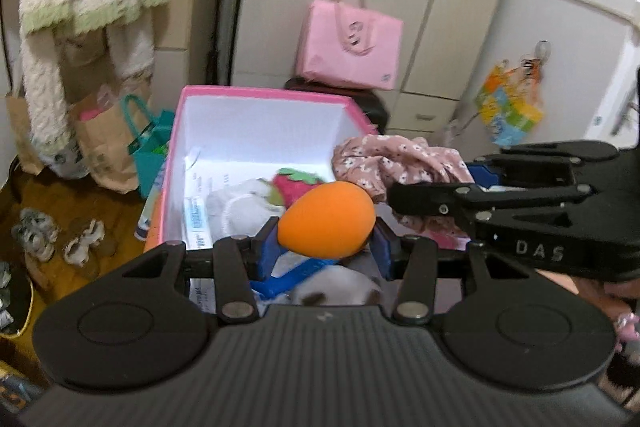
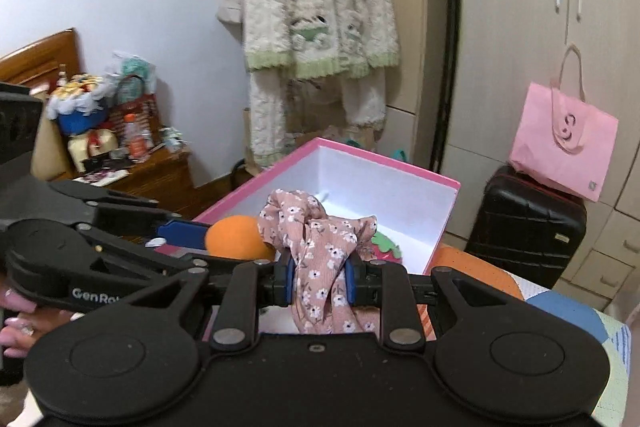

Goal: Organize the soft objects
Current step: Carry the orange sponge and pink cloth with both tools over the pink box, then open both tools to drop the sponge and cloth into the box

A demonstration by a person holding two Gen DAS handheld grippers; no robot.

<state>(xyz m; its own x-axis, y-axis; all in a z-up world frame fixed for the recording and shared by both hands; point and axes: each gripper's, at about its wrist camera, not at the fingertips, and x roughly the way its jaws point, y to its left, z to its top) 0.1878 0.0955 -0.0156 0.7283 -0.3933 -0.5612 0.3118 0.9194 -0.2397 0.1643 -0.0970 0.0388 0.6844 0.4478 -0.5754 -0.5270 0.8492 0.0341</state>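
Note:
My left gripper [image 1: 326,247] is shut on an orange egg-shaped sponge [image 1: 327,219], held just over the near edge of a pink box with white inside [image 1: 256,115]. The same sponge [image 2: 236,237] shows at the left of the right wrist view. My right gripper [image 2: 320,283] is shut on a pink floral cloth [image 2: 316,227], which bunches above the pads and hangs below them. That cloth [image 1: 396,159] sits to the right of the sponge in the left wrist view. Inside the box lie a strawberry-shaped soft toy [image 1: 294,185] and a white fabric item [image 1: 240,207].
A black suitcase [image 2: 528,223] with a pink tote bag [image 2: 564,143] on it stands by the wardrobe. A fluffy cream jacket [image 2: 320,23] hangs behind the box. Paper bags [image 1: 104,139] and slippers [image 1: 52,239] lie on the floor at left. A cluttered wooden nightstand [image 2: 152,167] stands left.

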